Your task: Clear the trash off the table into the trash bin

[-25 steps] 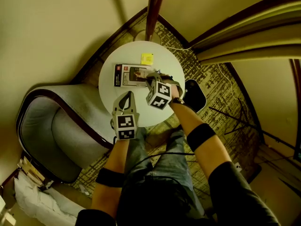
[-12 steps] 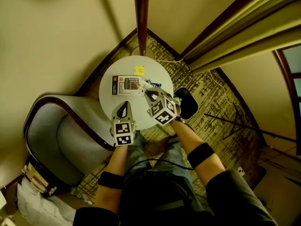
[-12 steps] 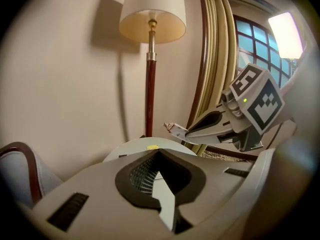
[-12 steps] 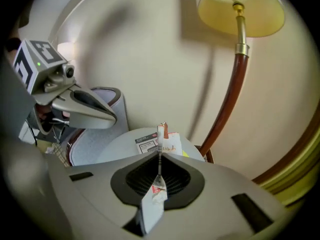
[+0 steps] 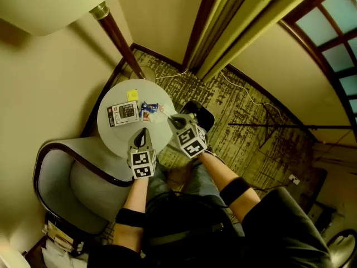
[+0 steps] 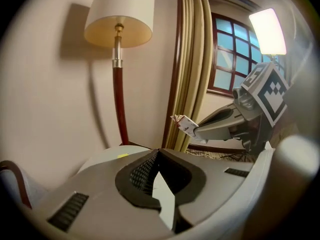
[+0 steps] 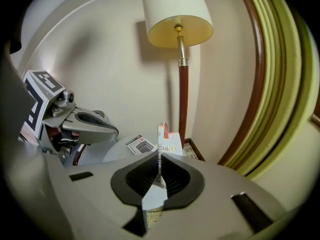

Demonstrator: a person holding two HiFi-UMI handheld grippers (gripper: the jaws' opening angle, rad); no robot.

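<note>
While the right gripper (image 7: 159, 160) is pinching the thin white-and-orange paper packet (image 7: 168, 137) by one edge beside the black trash bin (image 5: 204, 116), off the round white bench (image 5: 111, 136), and the left gripper (image 6: 157, 155) is hanging closed, empty, the packet is risking slipping onto the patterned carpet (image 5: 251, 128).

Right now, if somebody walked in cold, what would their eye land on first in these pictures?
The right hand-held gripper stands out, shut on a small white-and-red packet held in the air near the round white table. Next comes the floor lamp, its cream shade against the wall behind the table. A calculator package and a blue wrapper lie on the tabletop.
</note>
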